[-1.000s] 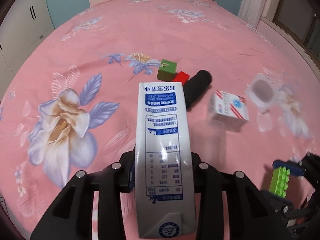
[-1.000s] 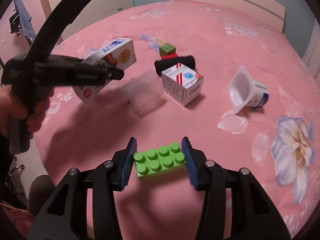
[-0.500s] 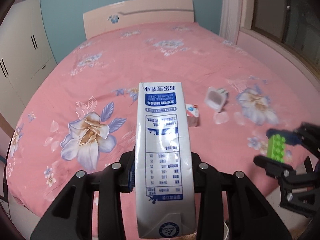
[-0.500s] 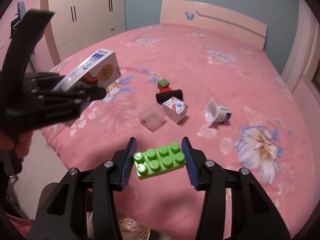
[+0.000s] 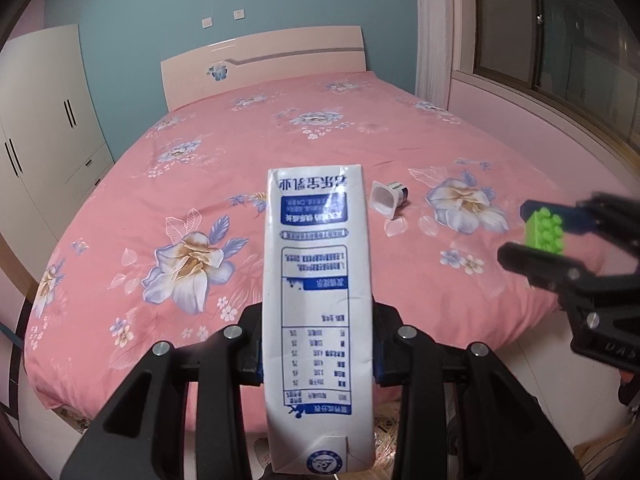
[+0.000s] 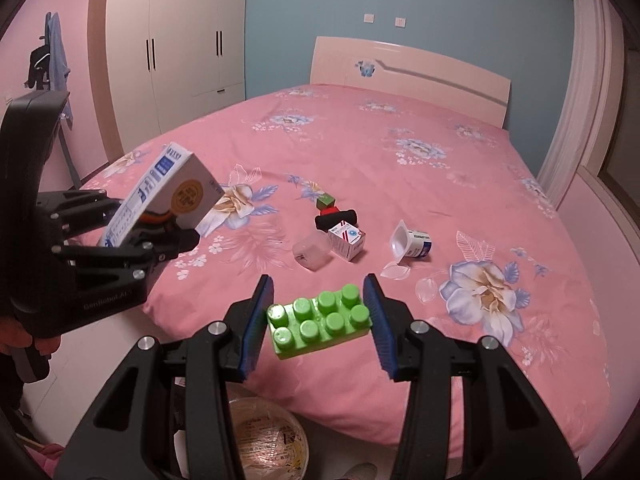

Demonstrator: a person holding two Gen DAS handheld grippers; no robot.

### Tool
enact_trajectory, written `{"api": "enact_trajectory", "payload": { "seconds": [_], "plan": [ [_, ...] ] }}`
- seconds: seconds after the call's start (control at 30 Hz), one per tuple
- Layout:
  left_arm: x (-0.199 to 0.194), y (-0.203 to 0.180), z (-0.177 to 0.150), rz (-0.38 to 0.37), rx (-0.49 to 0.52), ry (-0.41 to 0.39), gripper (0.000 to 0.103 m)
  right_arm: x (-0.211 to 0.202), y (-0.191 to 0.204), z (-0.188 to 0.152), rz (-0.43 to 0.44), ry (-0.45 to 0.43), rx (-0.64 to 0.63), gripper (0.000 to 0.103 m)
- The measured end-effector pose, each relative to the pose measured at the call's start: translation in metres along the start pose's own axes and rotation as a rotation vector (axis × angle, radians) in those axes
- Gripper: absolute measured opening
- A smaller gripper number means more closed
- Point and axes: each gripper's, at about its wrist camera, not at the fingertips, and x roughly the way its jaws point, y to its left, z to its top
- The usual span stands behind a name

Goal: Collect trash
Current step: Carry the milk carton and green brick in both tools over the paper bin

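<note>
My left gripper (image 5: pixel 318 344) is shut on a tall white and blue milk carton (image 5: pixel 318 300), held above the floor off the bed's foot; it also shows in the right wrist view (image 6: pixel 160 200). My right gripper (image 6: pixel 318 316) is shut on a green toy brick (image 6: pixel 320 322), also seen in the left wrist view (image 5: pixel 546 232). On the pink bed (image 6: pixel 400 152) lie a white yogurt cup (image 6: pixel 410 242), a small red and white box (image 6: pixel 347 242), a clear plastic cup (image 6: pixel 311 256), a black roll (image 6: pixel 335 219) and green and red blocks (image 6: pixel 326 203).
A round bin lined with a plastic bag (image 6: pixel 266 440) stands on the floor below my right gripper, at the bed's foot. White wardrobes (image 6: pixel 176 40) stand at the left, the headboard (image 6: pixel 408 76) at the back, a window (image 5: pixel 560 28) at the right.
Both grippers have pulled back and away from the bed with their loads. The bed's items look smaller, and the bin has come more into view below the right gripper.
</note>
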Motion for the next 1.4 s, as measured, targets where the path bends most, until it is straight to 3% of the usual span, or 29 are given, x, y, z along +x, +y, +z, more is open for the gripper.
{"api": "enact_trajectory", "payload": {
  "seconds": [0.27,0.53,1.4],
  "plan": [
    [-0.020,-0.013,-0.026,-0.005,0.026,0.009,0.038,-0.022,0.006,-0.021,0.002,-0.001,0.013,0.047],
    [-0.010,-0.024,-0.055,-0.005,0.050,0.069,0.038,-0.022,0.010,-0.043,0.009,0.036,0.030,0.047],
    [0.072,-0.061,-0.150,-0.052,0.128,0.362,0.038,0.067,0.033,-0.147,0.080,0.319,0.047,0.047]
  ]
}}
